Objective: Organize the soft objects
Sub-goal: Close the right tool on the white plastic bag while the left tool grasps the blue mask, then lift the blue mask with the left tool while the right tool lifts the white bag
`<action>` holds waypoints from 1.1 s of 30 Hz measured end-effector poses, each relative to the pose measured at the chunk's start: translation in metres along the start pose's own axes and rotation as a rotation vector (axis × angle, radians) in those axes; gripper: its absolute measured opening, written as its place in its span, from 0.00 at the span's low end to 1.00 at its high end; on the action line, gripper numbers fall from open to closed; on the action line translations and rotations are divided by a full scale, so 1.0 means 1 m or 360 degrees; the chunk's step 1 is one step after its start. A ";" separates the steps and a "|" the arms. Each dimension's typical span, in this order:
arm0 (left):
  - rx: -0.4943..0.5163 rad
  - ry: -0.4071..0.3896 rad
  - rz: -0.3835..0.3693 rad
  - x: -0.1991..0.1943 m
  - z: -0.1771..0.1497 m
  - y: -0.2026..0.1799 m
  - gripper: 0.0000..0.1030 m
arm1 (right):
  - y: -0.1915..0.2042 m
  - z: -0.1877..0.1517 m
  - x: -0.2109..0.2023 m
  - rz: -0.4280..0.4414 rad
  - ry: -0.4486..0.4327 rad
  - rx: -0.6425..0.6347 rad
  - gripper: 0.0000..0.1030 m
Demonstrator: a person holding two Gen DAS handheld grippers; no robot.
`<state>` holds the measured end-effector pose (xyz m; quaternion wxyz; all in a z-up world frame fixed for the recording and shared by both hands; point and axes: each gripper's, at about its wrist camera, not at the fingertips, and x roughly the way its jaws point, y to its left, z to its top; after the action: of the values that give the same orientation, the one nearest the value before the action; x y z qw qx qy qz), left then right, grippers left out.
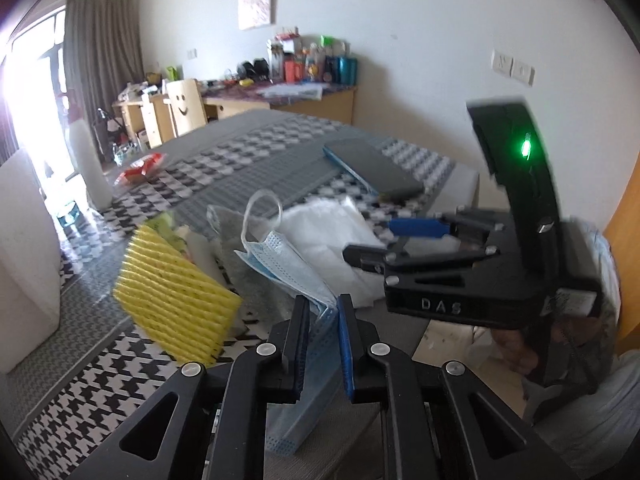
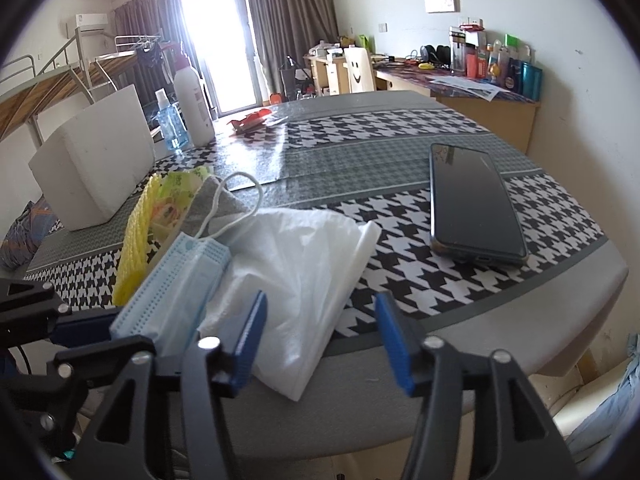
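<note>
Blue face mask (image 1: 288,268) sitting pinched in left gripper (image 1: 324,344); right gripper (image 2: 320,340) hovering wide over white plastic bag (image 2: 304,280).

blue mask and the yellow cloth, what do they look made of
Blue mask: thin non-woven fabric, matte, with pleats, a dotted embossed edge and a white elastic loop; the left gripper pinches it. Yellow cloth: probably spongy cellulose or viscose wipe, matte and ribbed.

Pale blue mask (image 1: 280,268), yellow cloth (image 1: 176,304)
</note>
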<state>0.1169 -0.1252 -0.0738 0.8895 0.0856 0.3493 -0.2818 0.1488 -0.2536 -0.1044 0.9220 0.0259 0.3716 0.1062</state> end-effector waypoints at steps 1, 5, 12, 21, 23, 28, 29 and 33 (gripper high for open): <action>-0.0014 -0.0025 -0.0009 -0.006 0.001 0.002 0.14 | 0.000 0.000 -0.001 -0.0002 -0.0005 -0.0001 0.62; -0.0046 -0.0144 -0.0003 -0.034 0.005 0.009 0.14 | 0.002 0.003 -0.003 0.0004 -0.0012 -0.0008 0.63; -0.0094 -0.0212 0.0086 -0.054 0.003 0.019 0.14 | 0.015 0.004 0.006 0.0000 0.0024 -0.0063 0.65; -0.0171 -0.0236 0.0223 -0.063 -0.005 0.037 0.15 | 0.016 0.003 0.012 -0.0034 0.0078 -0.0081 0.44; -0.0198 -0.0248 0.0265 -0.068 -0.007 0.042 0.15 | 0.015 0.004 0.014 -0.0046 0.0081 -0.0073 0.25; -0.0245 -0.0267 0.0326 -0.076 -0.012 0.055 0.14 | 0.010 0.009 0.008 -0.0026 0.0058 -0.0056 0.08; -0.0249 -0.0273 0.0342 -0.078 -0.013 0.057 0.14 | 0.010 0.011 0.005 -0.0023 0.0040 -0.0053 0.08; -0.0259 -0.0302 0.0389 -0.086 -0.016 0.060 0.15 | 0.015 0.021 -0.013 -0.0014 -0.0051 -0.0072 0.08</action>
<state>0.0897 -0.0323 -0.0310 0.9501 0.0281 0.2724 -0.1491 0.1515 -0.2406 -0.0788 0.9286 0.0050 0.3543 0.1102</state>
